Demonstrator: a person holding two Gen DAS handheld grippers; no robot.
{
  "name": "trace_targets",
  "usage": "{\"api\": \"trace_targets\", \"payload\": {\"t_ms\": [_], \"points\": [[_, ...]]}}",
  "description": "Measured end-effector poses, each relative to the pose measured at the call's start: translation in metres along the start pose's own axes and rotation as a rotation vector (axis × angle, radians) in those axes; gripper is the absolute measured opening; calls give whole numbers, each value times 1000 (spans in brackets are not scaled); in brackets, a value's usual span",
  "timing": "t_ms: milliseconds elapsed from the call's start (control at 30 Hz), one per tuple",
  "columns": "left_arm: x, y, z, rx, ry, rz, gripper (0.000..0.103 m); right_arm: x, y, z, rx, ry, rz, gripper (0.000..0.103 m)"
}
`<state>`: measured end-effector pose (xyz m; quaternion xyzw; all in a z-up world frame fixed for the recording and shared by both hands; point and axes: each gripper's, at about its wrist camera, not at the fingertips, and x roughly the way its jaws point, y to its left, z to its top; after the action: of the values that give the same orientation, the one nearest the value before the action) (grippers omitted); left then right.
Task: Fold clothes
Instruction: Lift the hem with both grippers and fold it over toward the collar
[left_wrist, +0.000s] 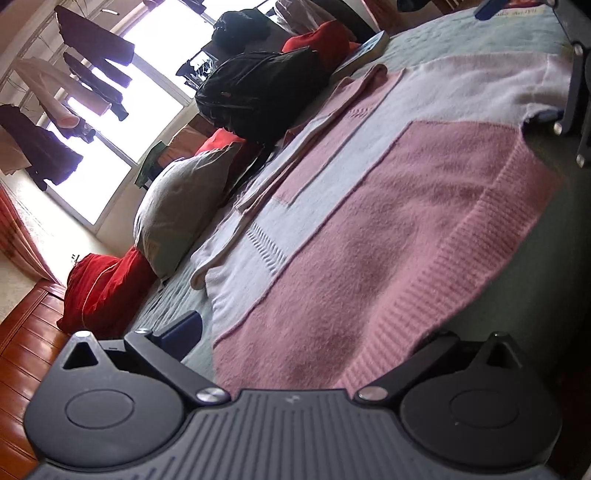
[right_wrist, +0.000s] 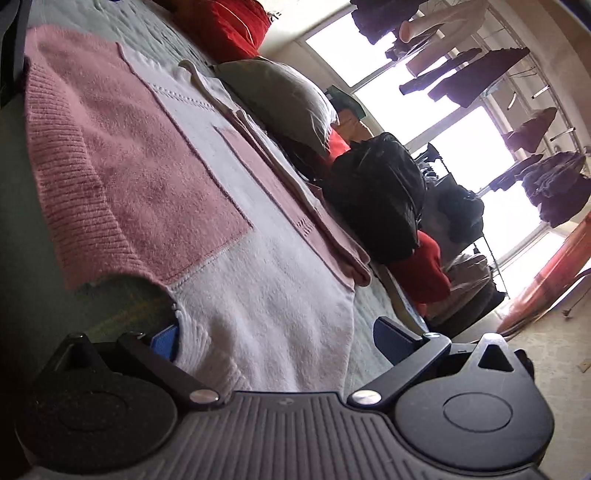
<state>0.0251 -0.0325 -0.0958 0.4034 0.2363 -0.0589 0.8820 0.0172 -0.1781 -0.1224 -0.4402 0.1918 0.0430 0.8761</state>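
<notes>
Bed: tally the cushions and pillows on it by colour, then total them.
Red cushions: 3
Grey pillow: 1
Total: 4

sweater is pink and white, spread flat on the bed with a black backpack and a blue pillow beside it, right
Not quite: the pillow is grey, not blue, as the left wrist view shows. The rest holds: the pink and white sweater lies spread flat on the bed with a black backpack beside it.
</notes>
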Motion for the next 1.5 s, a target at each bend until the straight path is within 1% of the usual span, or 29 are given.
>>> {"api": "trace_targets", "payload": {"t_ms": [133, 367, 433, 567, 833, 1067, 1200, 1333, 1433, 1500], "points": [[3, -2, 6, -10, -8, -1, 103, 7, 8, 7, -19, -1, -35, 103], [6, 4, 0, -32, 14, 6, 103, 10, -4, -5, -3, 45, -69, 103], [8, 3, 4, -27, 13, 20, 103, 14, -3, -4, -13, 37, -93, 103], [7, 2, 7, 6, -11, 59, 103, 19, 2, 0, -54, 12, -135, 103], [6, 12, 14, 6, -40, 106, 103, 20, -4, 3, -59, -26, -201, 103], [10, 21, 22, -12, -56, 144, 103, 25, -12, 8, -58, -48, -259, 103], [10, 27, 22, -14, -64, 154, 103, 27, -15, 11, -57, -62, -292, 103], [10, 36, 26, -47, -87, 214, 103, 30, -20, 14, -53, -70, -317, 103], [13, 42, 29, -57, -83, 203, 103, 31, -24, 16, -51, -74, -321, 103], [18, 41, 28, -44, -74, 192, 103, 33, -25, 17, -54, -75, -313, 103]]}}
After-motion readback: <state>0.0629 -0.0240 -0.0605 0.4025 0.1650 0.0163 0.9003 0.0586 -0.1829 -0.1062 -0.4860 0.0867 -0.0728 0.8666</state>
